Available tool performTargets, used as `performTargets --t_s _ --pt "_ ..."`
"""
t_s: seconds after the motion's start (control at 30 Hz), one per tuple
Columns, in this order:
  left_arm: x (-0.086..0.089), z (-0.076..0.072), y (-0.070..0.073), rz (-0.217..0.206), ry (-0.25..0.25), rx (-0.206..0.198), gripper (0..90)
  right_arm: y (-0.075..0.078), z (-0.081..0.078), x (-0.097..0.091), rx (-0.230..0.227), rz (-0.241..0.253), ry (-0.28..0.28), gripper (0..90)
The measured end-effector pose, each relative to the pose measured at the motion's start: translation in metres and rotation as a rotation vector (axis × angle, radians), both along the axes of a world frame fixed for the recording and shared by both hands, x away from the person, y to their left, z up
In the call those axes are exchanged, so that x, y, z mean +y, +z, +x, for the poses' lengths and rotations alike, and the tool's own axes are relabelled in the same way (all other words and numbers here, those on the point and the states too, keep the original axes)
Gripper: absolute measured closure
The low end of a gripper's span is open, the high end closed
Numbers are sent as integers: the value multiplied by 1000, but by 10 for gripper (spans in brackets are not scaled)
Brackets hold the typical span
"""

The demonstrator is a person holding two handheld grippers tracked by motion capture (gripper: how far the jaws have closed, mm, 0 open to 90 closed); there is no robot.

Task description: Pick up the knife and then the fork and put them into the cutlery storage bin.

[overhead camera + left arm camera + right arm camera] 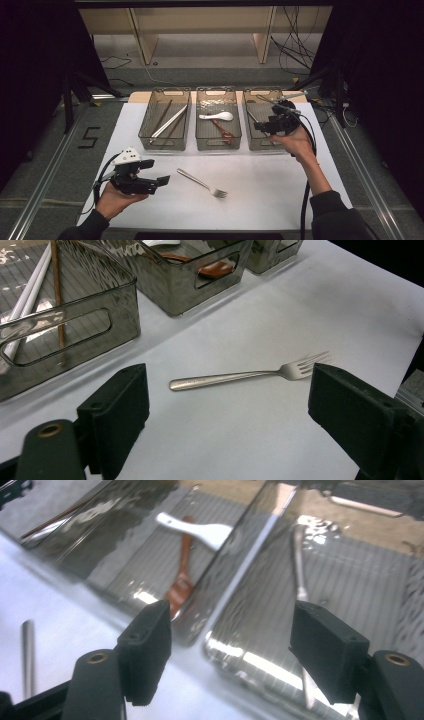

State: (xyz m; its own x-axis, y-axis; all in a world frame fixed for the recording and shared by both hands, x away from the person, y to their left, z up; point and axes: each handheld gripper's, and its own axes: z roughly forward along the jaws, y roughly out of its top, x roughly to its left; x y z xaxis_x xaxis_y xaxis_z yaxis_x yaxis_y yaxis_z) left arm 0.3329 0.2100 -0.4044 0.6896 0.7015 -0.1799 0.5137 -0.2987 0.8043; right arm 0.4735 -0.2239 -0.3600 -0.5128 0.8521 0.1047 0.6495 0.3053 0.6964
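The fork point(202, 182) lay crosswise before the left gripper point(159, 181), whose jaws were released; the right gripper point(260, 125), also released, hovered over the far-right bin point(248, 137).

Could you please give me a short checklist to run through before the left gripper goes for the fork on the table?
1. Fork lies flat and alone on the white table: ok.
2. Left gripper open wide, nothing between its fingers: ok.
3. Fork lies ahead of the left gripper, between its fingers' lines: ok.
4. Right gripper open and empty, above the right bin: ok.
5. Right bin has room; one utensil lies in it: ok.
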Motion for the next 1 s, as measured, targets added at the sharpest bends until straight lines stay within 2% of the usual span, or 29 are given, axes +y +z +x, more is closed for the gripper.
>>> performTargets --t_s 0.2,0.37,0.43,0.53,0.63,0.87,0.93,1.0 --pt "-2 2 -1 5 -4 2 165 -5 -23 5 -15 4 43 321" --pt "-9 9 -4 41 -32 10 165 -13 -37 4 -10 -3 53 299" --pt "-12 13 -6 59 -46 18 165 -15 -43 2 -16 9 55 299" --pt "-21 21 -11 112 -80 29 165 -18 -52 -1 -24 23 62 297" --pt "-30 29 -15 142 -107 36 165 -20 -63 -2 -32 33 67 298" --pt "-52 45 -29 262 -196 45 165 -30 -86 1 -41 64 100 297" --pt "-57 49 -32 290 -208 44 165 -34 -90 5 -33 62 109 295" --pt "-61 53 -35 298 -216 48 166 -37 -95 8 -28 65 120 293"
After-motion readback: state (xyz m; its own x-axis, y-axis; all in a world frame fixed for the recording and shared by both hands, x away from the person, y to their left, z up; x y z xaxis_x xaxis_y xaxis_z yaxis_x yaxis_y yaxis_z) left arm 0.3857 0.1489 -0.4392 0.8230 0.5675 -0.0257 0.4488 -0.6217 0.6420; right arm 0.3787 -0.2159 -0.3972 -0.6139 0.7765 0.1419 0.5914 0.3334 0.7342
